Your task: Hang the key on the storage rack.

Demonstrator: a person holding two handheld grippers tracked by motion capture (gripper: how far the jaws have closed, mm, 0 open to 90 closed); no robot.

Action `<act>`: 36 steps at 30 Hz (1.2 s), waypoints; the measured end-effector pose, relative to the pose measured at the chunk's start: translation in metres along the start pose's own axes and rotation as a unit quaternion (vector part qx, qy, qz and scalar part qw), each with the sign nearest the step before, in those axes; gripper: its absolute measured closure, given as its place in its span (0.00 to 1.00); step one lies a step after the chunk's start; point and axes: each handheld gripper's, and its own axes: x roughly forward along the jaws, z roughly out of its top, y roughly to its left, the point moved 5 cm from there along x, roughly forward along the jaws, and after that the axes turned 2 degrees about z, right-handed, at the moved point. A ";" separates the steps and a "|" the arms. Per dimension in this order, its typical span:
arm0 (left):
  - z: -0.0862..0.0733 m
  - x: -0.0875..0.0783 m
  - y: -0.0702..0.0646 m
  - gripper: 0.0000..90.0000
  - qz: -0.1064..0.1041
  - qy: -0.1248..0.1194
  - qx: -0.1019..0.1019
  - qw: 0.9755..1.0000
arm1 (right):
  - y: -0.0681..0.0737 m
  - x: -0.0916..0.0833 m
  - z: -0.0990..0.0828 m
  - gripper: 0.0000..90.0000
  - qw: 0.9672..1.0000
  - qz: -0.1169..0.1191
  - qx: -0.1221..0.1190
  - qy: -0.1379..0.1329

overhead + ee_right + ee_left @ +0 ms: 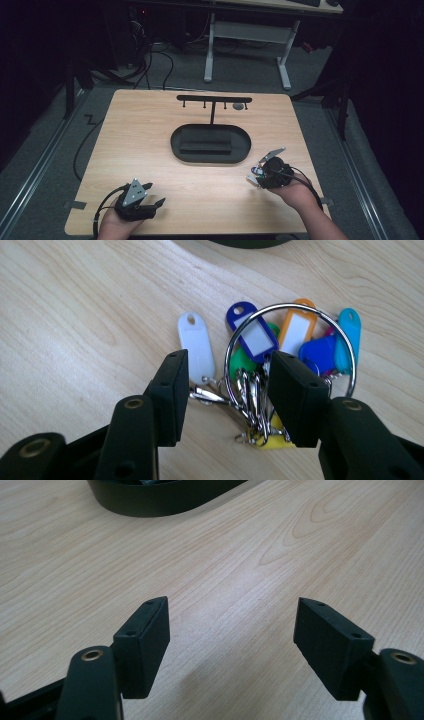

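Your right hand-held gripper (227,390), jaws part spread, straddled the clips of the silver key ring with coloured plastic tags (280,347), lower centre, on the light wooden desk (75,300). Closing there risked pinching one clip and spilling tags. Your left hand-held gripper (231,630) stood spread, empty.

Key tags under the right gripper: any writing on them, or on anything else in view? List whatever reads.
No readable text in any view.
Key tags: the paper inserts in the blue tag and orange tag look blank; the white tag is plain.
Black tray and hook stand: no label visible.
Right gripper and left gripper: no markings on the jaws.
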 end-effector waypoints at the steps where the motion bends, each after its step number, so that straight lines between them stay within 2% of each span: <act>1: 0.000 0.000 0.001 0.35 0.000 -0.002 -0.003 1.000 | -0.001 0.002 0.002 0.58 1.000 0.004 0.002 0.004; 4: -0.002 -0.002 0.002 0.35 0.001 -0.002 -0.006 1.000 | -0.003 0.009 0.007 0.61 1.000 0.009 0.008 0.024; 8: -0.002 -0.003 0.002 0.35 0.001 -0.001 -0.004 1.000 | -0.005 0.018 0.010 0.65 0.999 0.009 0.003 0.046; 14: -0.002 0.000 -0.001 0.35 -0.001 0.003 0.000 1.000 | -0.008 0.026 0.014 0.69 0.998 0.019 0.010 0.066; 17: -0.002 0.000 -0.001 0.35 -0.001 0.004 0.004 1.000 | -0.009 0.030 0.015 0.72 0.996 0.015 0.011 0.082; 21: -0.002 0.000 -0.001 0.35 -0.002 0.005 0.006 1.000 | -0.008 0.034 0.017 0.74 0.996 0.016 0.012 0.091; 24: -0.002 0.001 -0.002 0.35 -0.003 0.005 0.007 1.000 | -0.006 0.038 0.017 0.76 0.995 0.006 0.004 0.102; 28: -0.002 0.001 -0.002 0.35 -0.005 0.005 0.009 1.000 | -0.007 0.039 0.019 0.87 0.994 -0.009 0.008 0.110; 36: -0.003 0.000 -0.001 0.35 -0.005 0.005 0.008 1.000 | -0.008 0.030 0.018 0.89 0.994 0.000 0.007 0.108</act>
